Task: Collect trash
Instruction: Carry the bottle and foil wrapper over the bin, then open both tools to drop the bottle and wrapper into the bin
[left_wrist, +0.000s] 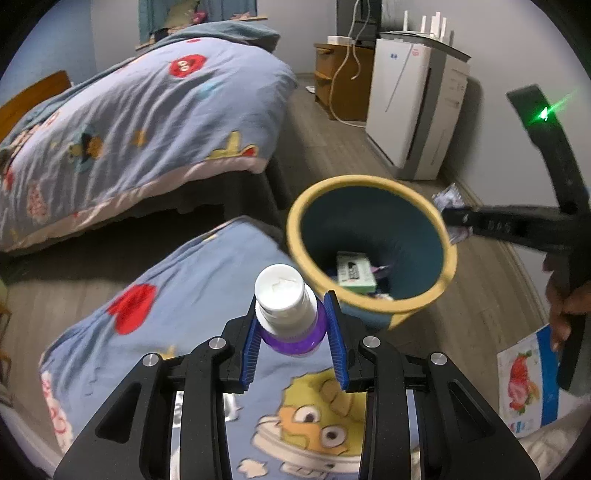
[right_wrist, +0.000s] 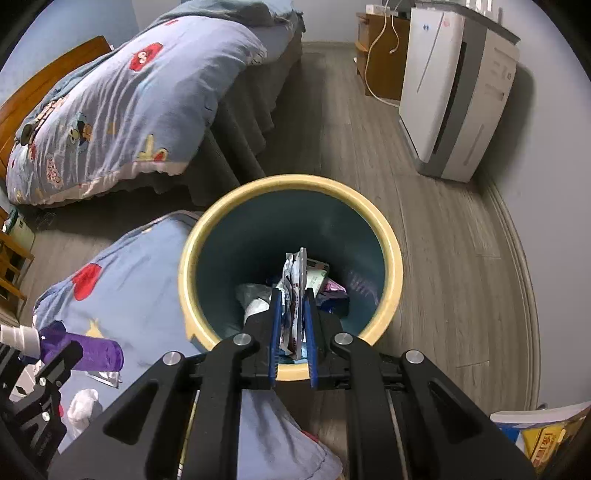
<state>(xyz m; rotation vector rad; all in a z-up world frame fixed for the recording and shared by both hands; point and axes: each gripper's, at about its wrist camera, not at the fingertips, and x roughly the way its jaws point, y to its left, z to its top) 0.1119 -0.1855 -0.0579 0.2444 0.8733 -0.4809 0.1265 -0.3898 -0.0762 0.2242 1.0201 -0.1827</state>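
Right gripper (right_wrist: 291, 325) pinched nearly shut on a crumpled wrapper (right_wrist: 293, 291): light, limp, held mid-body, hanging over the bin (right_wrist: 391, 258) mouth. Left gripper (left_wrist: 293, 332) part-open, clamped on a purple bottle (left_wrist: 291, 317) below its white cap; rigid, smooth, likely slippery. Bin at one o'clock from it, just beside. More trash lies in the bin bottom.

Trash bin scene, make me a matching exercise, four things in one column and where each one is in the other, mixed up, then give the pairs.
Things:
1. purple bottle
2. crumpled wrapper
3. green box
4. strawberry leaflet

Places:
A. lying inside the trash bin
B. between the right gripper fingers, above the bin
C. in the left gripper, over the quilt
D. bottom right corner of the left wrist view

Pairs: 1-C, 2-B, 3-A, 4-D
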